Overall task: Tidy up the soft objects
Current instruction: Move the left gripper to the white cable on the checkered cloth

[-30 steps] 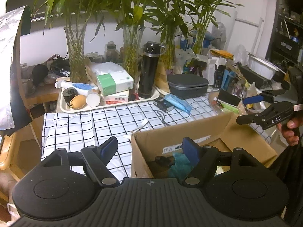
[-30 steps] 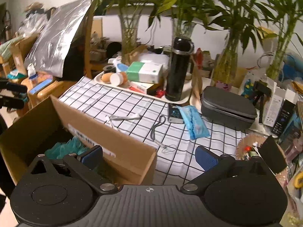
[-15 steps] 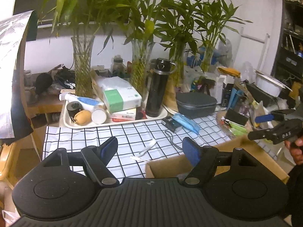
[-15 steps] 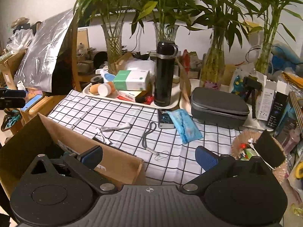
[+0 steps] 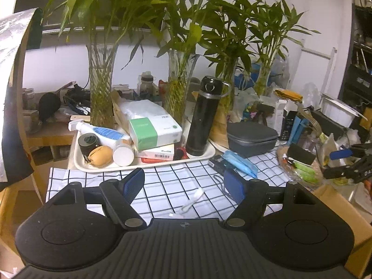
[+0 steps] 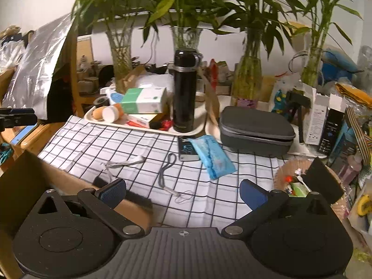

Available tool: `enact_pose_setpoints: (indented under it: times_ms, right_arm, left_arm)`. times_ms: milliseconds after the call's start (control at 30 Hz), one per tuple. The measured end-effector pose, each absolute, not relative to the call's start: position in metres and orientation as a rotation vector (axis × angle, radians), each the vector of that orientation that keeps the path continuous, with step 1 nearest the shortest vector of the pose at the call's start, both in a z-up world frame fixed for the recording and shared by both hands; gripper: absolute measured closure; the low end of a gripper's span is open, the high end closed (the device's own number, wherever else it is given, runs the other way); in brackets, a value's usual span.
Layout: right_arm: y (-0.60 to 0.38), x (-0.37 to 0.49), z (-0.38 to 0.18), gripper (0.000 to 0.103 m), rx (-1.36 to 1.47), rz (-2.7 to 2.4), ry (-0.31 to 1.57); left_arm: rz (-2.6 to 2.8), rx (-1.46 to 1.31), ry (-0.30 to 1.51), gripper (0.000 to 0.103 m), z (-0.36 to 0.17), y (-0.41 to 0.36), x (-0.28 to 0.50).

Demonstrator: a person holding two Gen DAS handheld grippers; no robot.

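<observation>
Soft blue plastic pouch (image 6: 210, 157) lies mid-frame on checked tabletop (image 6: 130, 148); both hand-held grippers (image 5: 183, 183) (image 6: 182, 191) wide, empty. Risk: snagging grey cord (image 6: 166, 169) beside it w/ grab.

Landmark: black flask (image 5: 201, 115) upright on white tray (image 5: 148, 166)
Left of flask: green-white box (image 5: 155, 130)
Right of flask: grey case (image 5: 252, 138)
</observation>
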State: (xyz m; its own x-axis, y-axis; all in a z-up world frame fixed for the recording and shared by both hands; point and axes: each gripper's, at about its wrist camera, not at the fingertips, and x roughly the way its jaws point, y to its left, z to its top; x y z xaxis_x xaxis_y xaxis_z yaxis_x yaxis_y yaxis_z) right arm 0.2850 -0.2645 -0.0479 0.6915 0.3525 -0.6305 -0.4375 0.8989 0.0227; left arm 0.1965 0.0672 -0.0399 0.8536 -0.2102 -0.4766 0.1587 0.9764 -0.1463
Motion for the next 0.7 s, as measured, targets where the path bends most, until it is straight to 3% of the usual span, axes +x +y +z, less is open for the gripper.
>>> enact_pose_setpoints:
  times_ms: [700]
  right_arm:
    - [-0.274, 0.349, -0.077, 0.000, -0.121, 0.309, 0.719]
  left_arm:
    - [-0.337, 0.047, 0.630, 0.030, -0.104, 0.069, 0.282]
